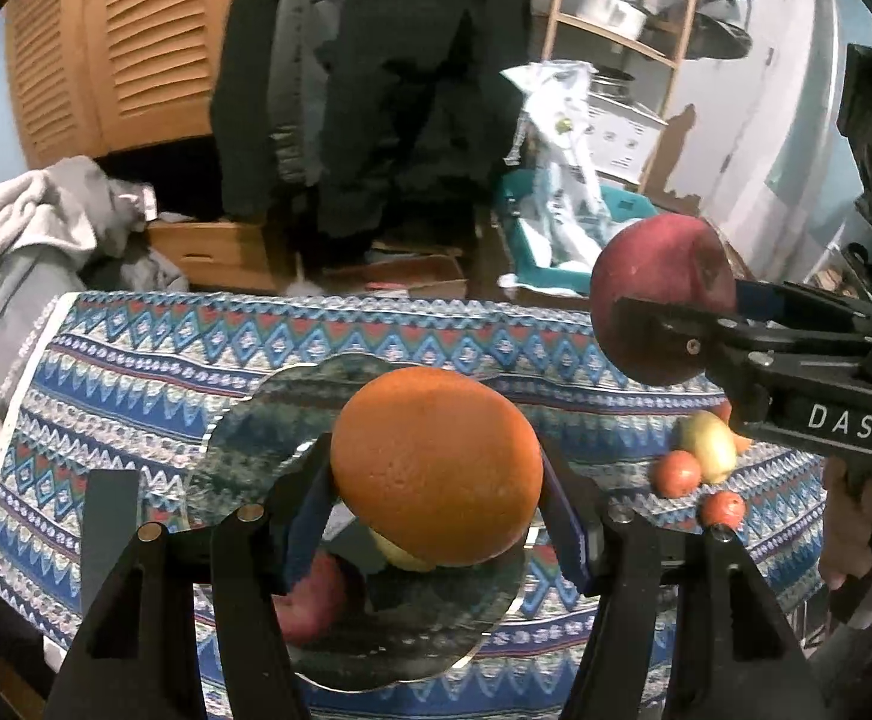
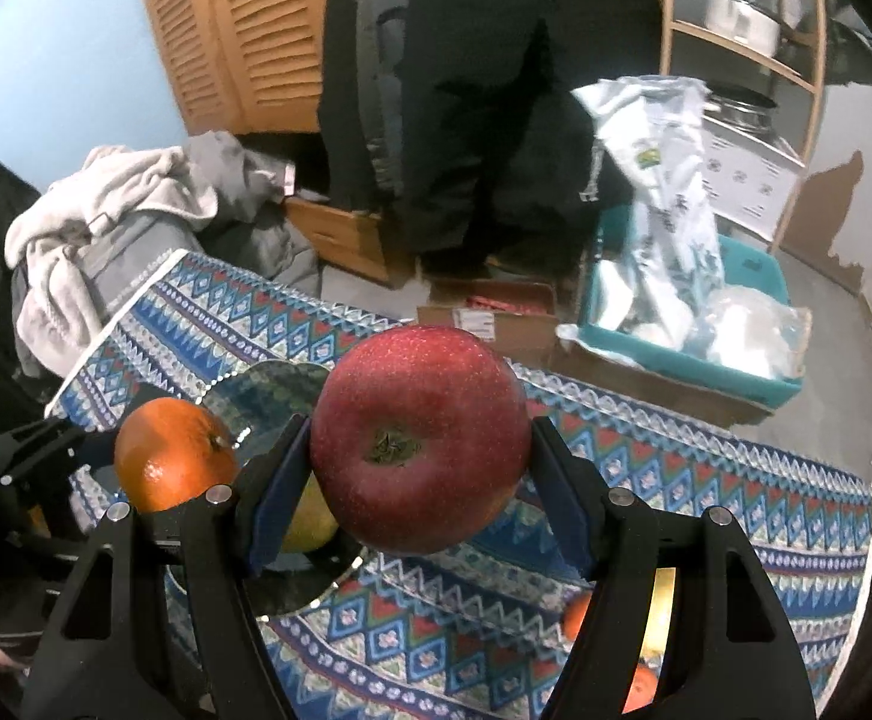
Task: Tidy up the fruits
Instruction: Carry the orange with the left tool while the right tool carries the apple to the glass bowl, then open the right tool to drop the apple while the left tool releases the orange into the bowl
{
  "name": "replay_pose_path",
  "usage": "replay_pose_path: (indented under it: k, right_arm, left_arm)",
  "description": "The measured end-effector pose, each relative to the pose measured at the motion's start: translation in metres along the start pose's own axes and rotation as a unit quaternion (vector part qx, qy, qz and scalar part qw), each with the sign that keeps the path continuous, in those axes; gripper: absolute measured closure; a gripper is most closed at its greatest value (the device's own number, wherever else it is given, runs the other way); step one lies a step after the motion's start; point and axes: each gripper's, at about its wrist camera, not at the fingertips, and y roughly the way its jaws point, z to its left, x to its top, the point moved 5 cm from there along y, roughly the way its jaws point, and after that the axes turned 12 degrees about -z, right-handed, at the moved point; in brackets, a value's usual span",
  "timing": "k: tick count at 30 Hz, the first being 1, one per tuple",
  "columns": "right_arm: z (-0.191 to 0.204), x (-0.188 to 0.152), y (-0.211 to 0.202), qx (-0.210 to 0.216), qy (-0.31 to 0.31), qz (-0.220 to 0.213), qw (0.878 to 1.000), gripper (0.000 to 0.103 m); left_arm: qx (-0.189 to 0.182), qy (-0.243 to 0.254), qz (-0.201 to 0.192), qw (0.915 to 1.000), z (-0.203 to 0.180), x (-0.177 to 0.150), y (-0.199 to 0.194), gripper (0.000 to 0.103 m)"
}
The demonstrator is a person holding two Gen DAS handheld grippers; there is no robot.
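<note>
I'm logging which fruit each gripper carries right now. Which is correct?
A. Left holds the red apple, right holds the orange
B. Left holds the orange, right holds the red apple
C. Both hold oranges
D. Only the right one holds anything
B: the left wrist view shows the orange clamped in the left gripper above the plate, while the red apple sits in the right gripper.

The left tongs [image 1: 436, 498] are clamped on an orange [image 1: 436, 468], blue pads pressing both sides, held in the air. The right tongs [image 2: 420, 450] are clamped on a red apple [image 2: 420, 438], also raised, to the right of the left ones and well apart.
</note>
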Motion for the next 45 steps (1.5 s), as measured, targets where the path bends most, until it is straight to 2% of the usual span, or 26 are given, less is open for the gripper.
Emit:
replay_pose_path:
  k: [15, 24, 33, 45]
  right_arm:
    - [0.043, -0.003, 0.076, 0.045, -0.009, 0.053, 0.998, 0.032]
    - [0.059, -0.022, 0.12, 0.06, -0.012, 0.096, 0.993, 0.032]
    - [0.066, -0.04, 0.15, 0.064, -0.03, 0.129, 0.989, 0.032]
    - [0.069, -0.057, 0.168, 0.073, -0.026, 0.158, 0.984, 0.031]
  left_arm:
    - [0.046, -0.026, 0.031, 0.9981, 0.068, -0.014, 0.029, 0.038]
    - [0.067, -0.035, 0.065, 0.9951, 0.098, -0.034, 0.059, 0.038]
    - [0.076, -0.041, 0.09, 0.9921, 0.113, -0.045, 0.078, 0.038]
    - [0.074, -0.038, 0.127, 0.9884, 0.112, -0.067, 0.098, 0.038]
